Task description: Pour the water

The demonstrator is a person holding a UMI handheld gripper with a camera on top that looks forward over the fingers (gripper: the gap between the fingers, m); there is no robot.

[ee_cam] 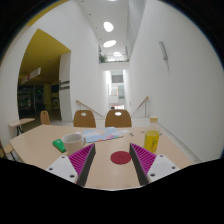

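A light wooden table (100, 170) lies ahead of me. A cream mug (73, 143) stands on it just beyond my left finger. A yellow bottle (152, 136) with a yellow cap stands beyond my right finger. A red round coaster (121, 157) lies flat on the table between the fingers, nearer the right one. My gripper (112, 162) is open and empty above the table, its magenta pads (82, 156) spread wide.
A green object (58, 146) lies left of the mug. Papers (108, 136) lie at the table's far side. Two wooden chairs (117, 118) stand behind the table. A corridor with white walls runs beyond.
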